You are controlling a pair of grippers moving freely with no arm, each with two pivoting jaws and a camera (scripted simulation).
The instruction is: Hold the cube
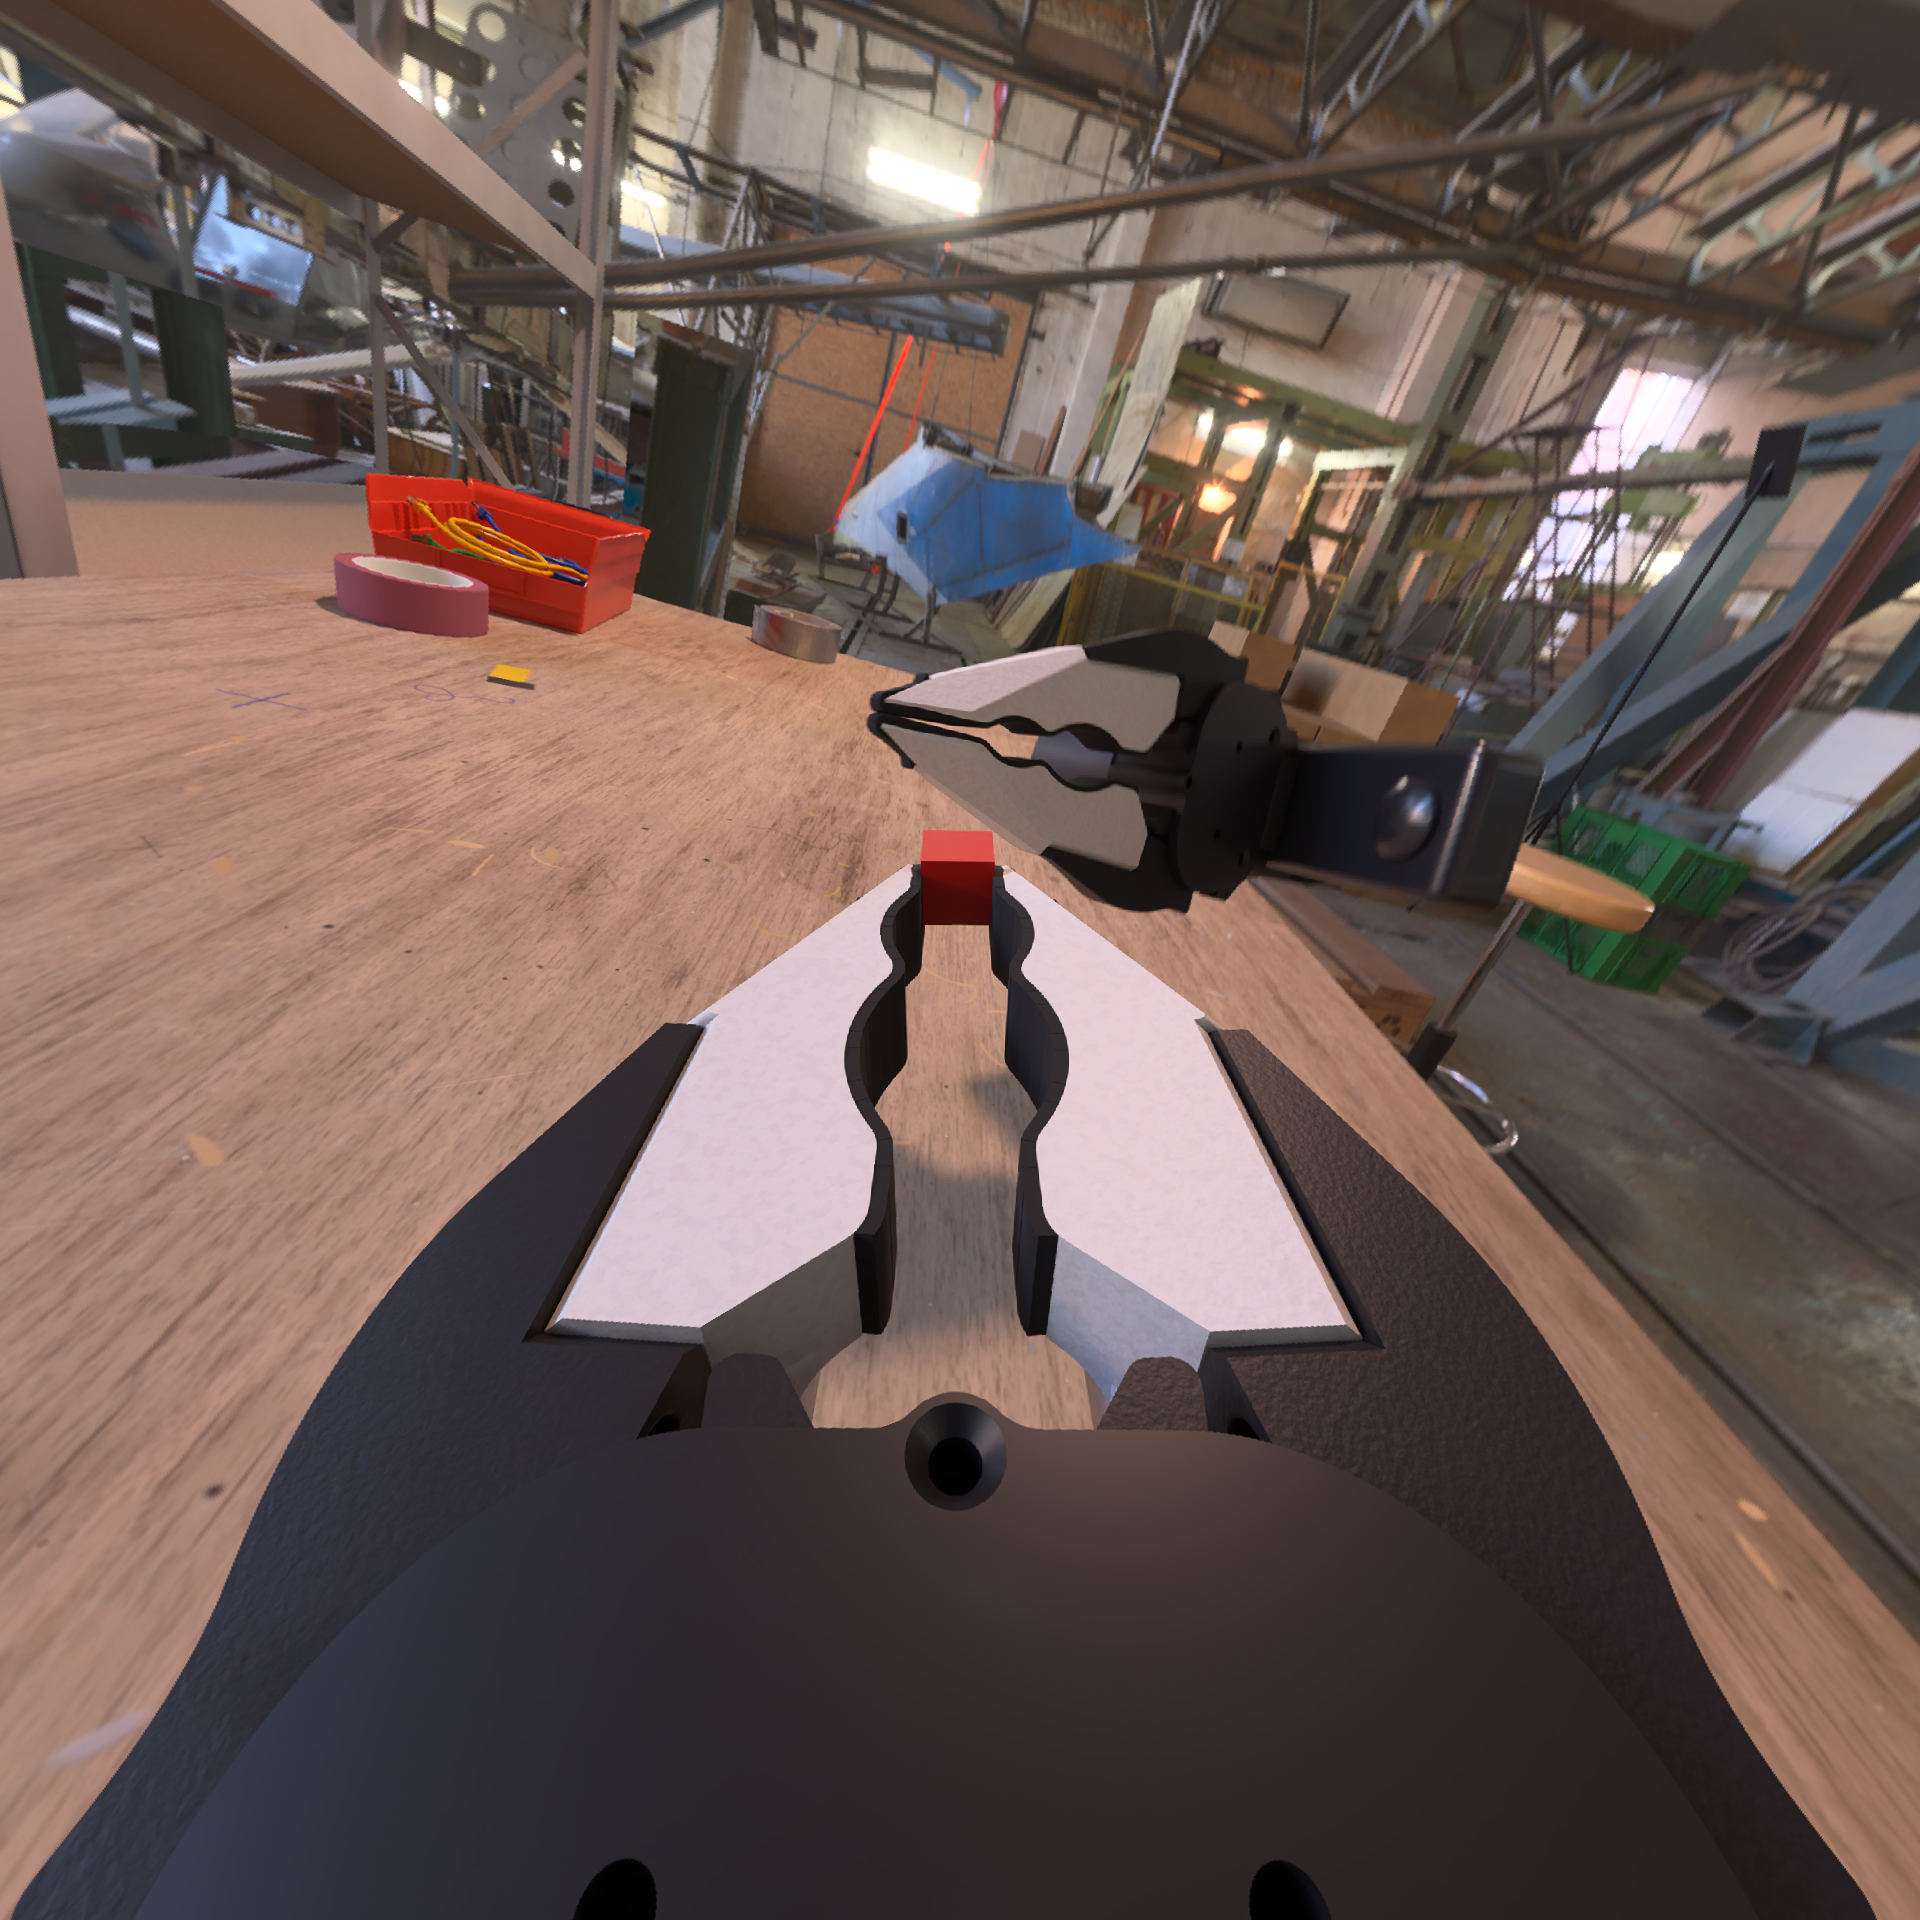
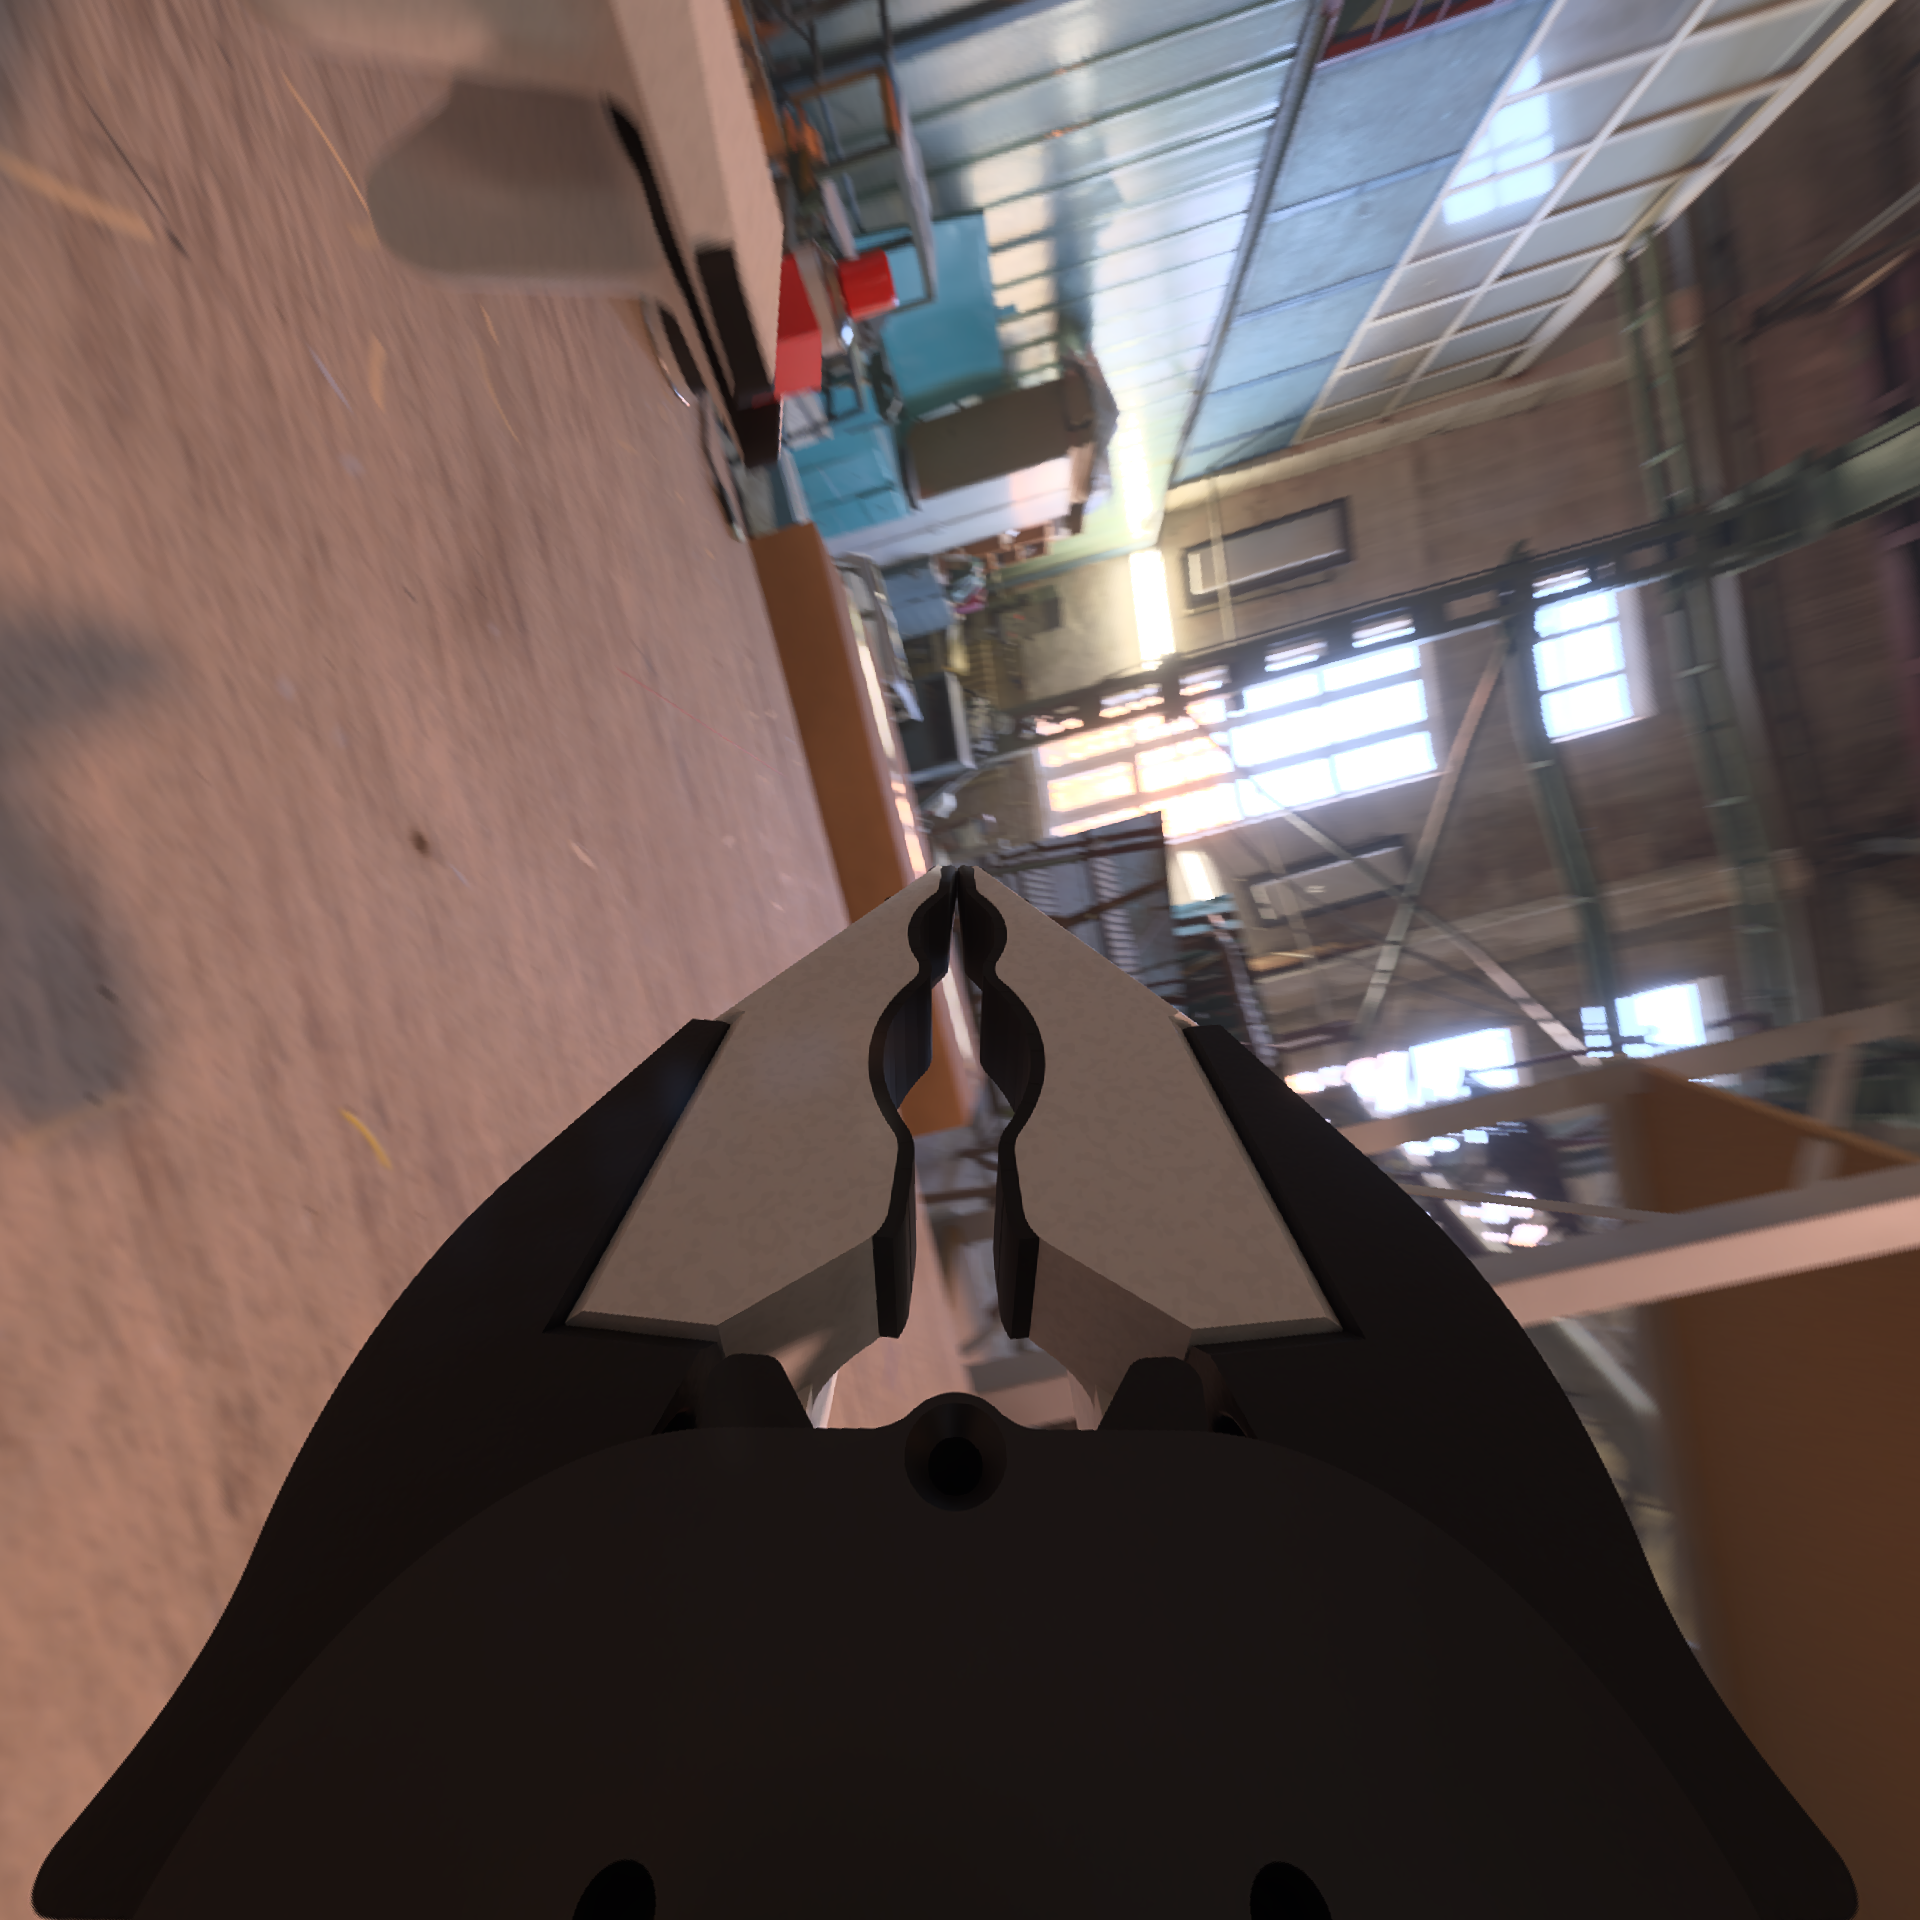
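Observation:
A small red cube [image 1: 957, 876] sits between the fingertips of my left gripper [image 1: 957, 891], which is shut on it just above the wooden table [image 1: 416, 935]. My right gripper [image 1: 885, 717] hovers beyond and to the right of the cube, rolled on its side, pointing left, with its jaws shut and empty. In the right wrist view my right gripper [image 2: 957, 878] shows its tips together over the tilted table [image 2: 364, 675]; the cube is out of that view.
A red bin of coloured wires [image 1: 520, 545], a pink tape roll [image 1: 410, 594], a grey tape roll [image 1: 795, 631] and a small yellow block [image 1: 510, 676] lie at the table's far side. The table edge [image 1: 1558, 1247] runs along the right. A shelf frame [image 1: 312, 156] stands at the left.

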